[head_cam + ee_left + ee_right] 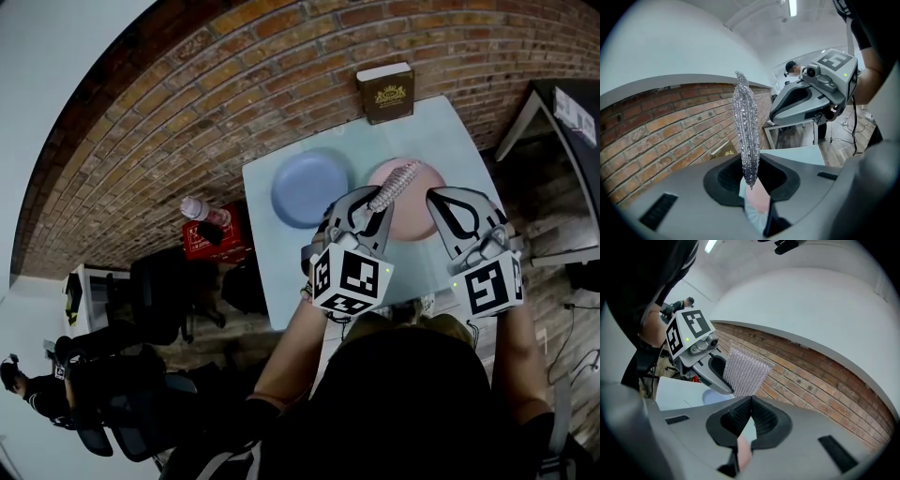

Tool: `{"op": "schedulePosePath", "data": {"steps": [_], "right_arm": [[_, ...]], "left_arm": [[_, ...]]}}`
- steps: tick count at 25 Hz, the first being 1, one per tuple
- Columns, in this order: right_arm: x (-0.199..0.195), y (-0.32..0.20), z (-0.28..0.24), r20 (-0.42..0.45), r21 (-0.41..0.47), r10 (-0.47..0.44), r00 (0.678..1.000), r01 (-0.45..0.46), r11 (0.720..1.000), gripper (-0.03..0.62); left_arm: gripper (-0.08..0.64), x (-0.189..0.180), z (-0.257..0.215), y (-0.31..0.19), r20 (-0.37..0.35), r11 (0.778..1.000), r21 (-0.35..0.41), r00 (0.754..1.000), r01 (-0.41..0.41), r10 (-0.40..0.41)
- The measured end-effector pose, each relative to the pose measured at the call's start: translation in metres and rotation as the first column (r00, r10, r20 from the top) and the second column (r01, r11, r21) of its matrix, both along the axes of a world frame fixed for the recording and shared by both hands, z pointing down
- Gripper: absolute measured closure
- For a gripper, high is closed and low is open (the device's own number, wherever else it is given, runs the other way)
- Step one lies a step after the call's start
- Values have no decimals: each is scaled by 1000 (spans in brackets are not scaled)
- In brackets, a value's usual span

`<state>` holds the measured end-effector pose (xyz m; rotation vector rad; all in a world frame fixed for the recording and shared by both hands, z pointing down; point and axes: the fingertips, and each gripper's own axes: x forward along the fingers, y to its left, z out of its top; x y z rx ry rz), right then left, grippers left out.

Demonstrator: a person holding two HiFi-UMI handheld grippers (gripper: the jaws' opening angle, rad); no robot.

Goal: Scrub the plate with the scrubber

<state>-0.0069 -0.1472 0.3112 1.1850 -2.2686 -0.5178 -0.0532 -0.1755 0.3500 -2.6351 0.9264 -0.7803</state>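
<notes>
Two plates on table (281, 272): pink plate (417, 217) under scrubber (396, 183), blue plate (307, 190) further left. Left gripper (373, 212) clamps scrubber's near end, long axis pointing ahead of jaws. Right gripper (442, 199) closed, empty, at pink plate's right rim.

Left gripper (368, 214) clamped; right gripper (448, 208) jaws pressed together, empty

Brown book (384, 92), brick wall (187, 103), red box (208, 242), black chair (159, 295)
</notes>
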Motion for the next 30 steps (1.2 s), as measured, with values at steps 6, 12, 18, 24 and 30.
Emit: {"op": "schedulePosePath", "data": {"steps": [6, 12, 18, 24, 30], "right_arm": [[2, -4, 1, -15, 7, 12, 1000, -12, 1000, 557], [4, -8, 5, -32, 16, 25, 999, -24, 1000, 557], [4, -9, 5, -30, 17, 23, 999, -22, 1000, 557], [4, -10, 4, -29, 15, 20, 999, -19, 1000, 557], [3, -10, 3, -28, 17, 17, 999, -17, 1000, 557]], "left_arm": [[474, 0, -1, -2, 3, 1000, 1, 1000, -1, 1], [474, 0, 2, -3, 7, 1000, -2, 1000, 2, -2], [474, -1, 1, -3, 6, 1000, 2, 1000, 5, -5], [474, 0, 0, -4, 6, 1000, 2, 1000, 5, -5], [474, -1, 0, -4, 3, 1000, 4, 1000, 6, -6]]}}
